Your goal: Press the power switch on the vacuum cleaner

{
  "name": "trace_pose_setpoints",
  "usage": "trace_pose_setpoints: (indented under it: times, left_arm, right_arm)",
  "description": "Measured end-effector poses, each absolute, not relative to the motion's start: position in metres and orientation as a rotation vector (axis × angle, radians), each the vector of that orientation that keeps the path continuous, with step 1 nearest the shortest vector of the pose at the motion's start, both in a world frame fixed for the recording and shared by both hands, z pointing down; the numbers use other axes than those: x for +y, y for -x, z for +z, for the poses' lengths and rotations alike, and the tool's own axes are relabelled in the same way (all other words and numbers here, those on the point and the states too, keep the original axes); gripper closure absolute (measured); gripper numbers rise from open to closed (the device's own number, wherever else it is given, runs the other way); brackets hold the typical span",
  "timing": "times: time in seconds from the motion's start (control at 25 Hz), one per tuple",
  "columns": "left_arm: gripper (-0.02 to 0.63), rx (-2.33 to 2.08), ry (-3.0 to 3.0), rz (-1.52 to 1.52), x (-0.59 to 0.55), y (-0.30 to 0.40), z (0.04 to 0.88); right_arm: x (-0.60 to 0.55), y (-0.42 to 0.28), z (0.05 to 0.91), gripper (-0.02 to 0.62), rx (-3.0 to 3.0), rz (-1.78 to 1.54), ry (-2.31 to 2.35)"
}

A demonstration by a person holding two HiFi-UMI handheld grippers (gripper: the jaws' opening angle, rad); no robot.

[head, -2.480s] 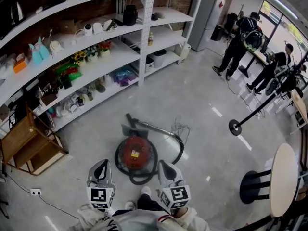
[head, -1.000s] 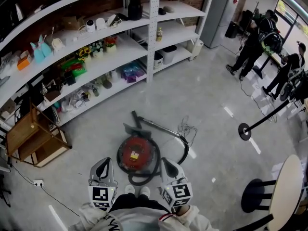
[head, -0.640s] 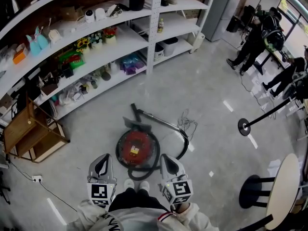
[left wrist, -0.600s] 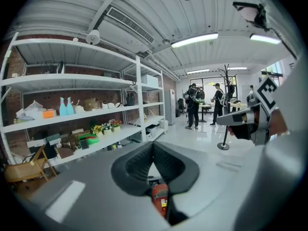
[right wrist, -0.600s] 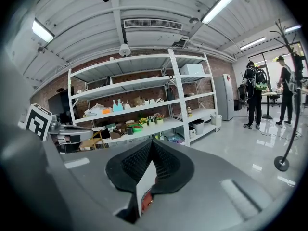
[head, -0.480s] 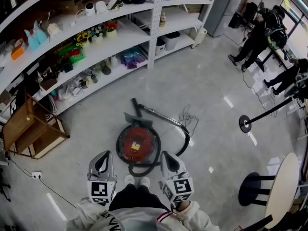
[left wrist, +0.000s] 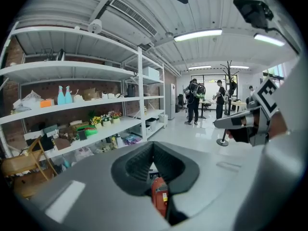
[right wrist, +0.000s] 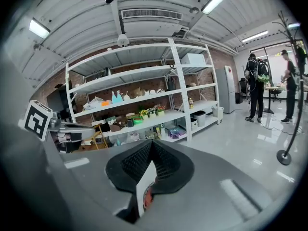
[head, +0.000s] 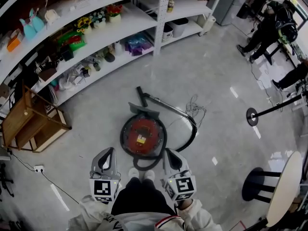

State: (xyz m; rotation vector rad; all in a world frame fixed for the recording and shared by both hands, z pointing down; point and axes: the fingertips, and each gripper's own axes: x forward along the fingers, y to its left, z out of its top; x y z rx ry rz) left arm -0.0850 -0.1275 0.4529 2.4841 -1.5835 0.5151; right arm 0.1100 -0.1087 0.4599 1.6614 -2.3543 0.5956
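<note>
Head view, vacuum cleaner (head: 143,136), shelving (head: 162,18) well apart

The vacuum cleaner (head: 143,136), centre frame, is red-topped with a black rim and black hose (head: 194,131). The left gripper (head: 110,151) and right gripper (head: 169,152) are grey, their marker cubes (head: 101,189) black-and-white squares. Shelving (head: 160,25), upper left, is white.
</note>
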Motion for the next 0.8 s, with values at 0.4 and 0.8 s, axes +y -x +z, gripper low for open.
trace_pose_setpoints:
  times: [0.4,0.8]
  left_arm:
    - [0.606,-1.548,-2.48,0.523,-0.142,0.077,0.485]
    - [0.606,-1.54,-2.435,0.492,-0.155,0.066,0.52]
  right_arm:
    - [-0.114,-0.109,0.488,0.595,-2.323,0.64,-1.683]
    - [-0.12,-0.107,0.525,0.595,-2.289,0.667,-1.649]
